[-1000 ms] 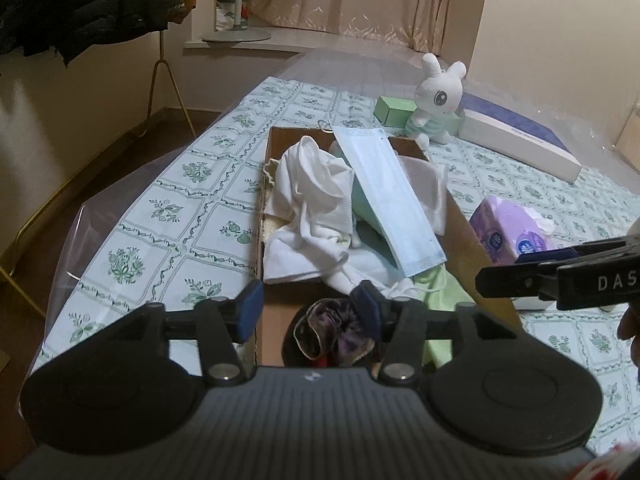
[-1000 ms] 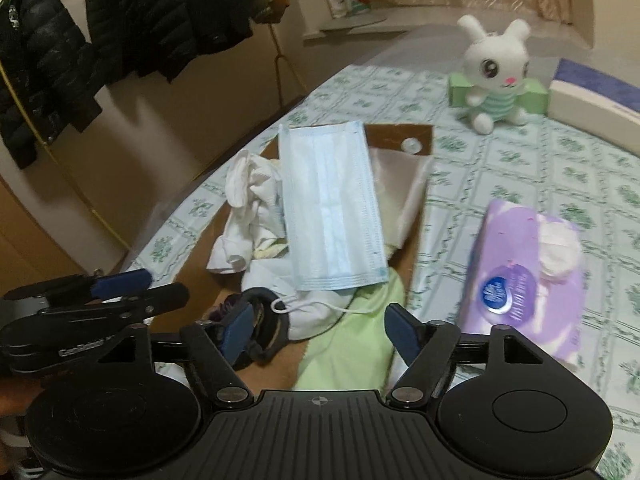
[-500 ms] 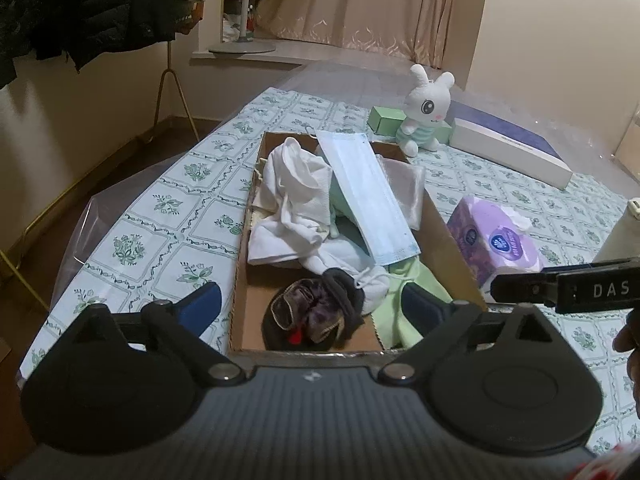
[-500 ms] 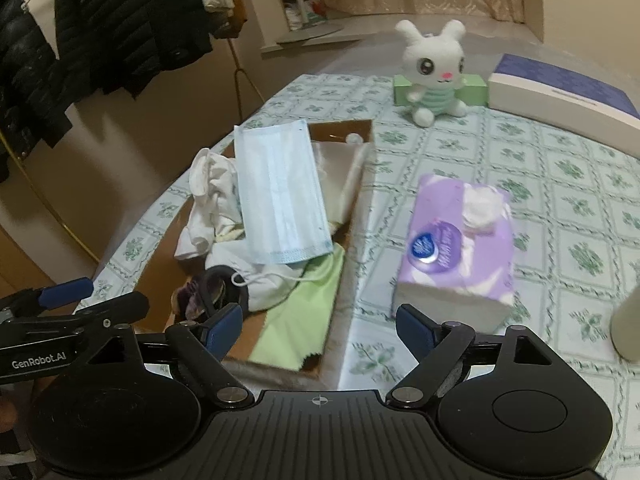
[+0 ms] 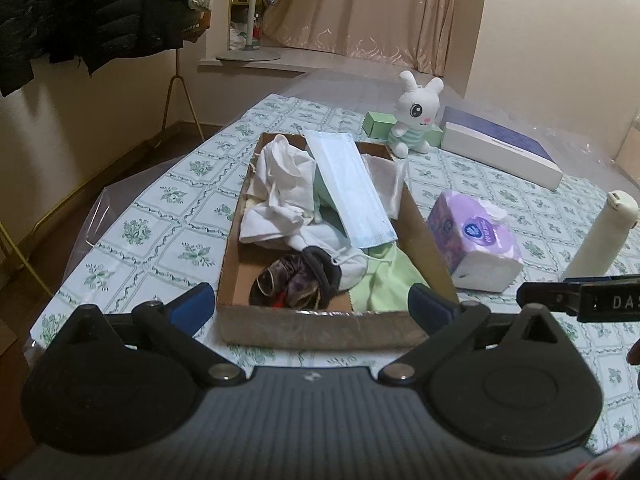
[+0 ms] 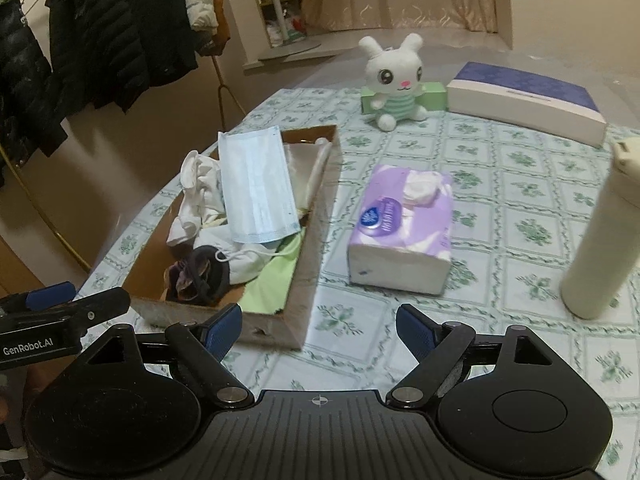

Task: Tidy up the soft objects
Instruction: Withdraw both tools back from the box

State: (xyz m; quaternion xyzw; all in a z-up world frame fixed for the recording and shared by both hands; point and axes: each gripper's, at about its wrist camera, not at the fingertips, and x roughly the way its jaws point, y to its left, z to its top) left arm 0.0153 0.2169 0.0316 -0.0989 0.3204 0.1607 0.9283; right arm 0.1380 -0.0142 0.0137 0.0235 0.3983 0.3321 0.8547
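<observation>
Both hand-held grippers have pulled back from the box [image 5: 320,330], jaws spread, empty. The left hand-held gripper [image 5: 310,306] faces it; the right hand-held gripper [image 6: 318,330] has it ahead-left. Cloths under the mask [image 5: 350,190] are hard to distinguish.

A table covered by a green floral-patterned tablecloth [image 6: 520,168]. At its far side, a long white box with a purple lid [image 6: 528,100] lies beside a small green box [image 6: 434,94]. A cream cylindrical bottle [image 6: 600,236] stands upright at the right. Black puffer jackets [image 6: 100,32] hang on a rack beyond the table; beige curtains [image 5: 372,12] behind.
</observation>
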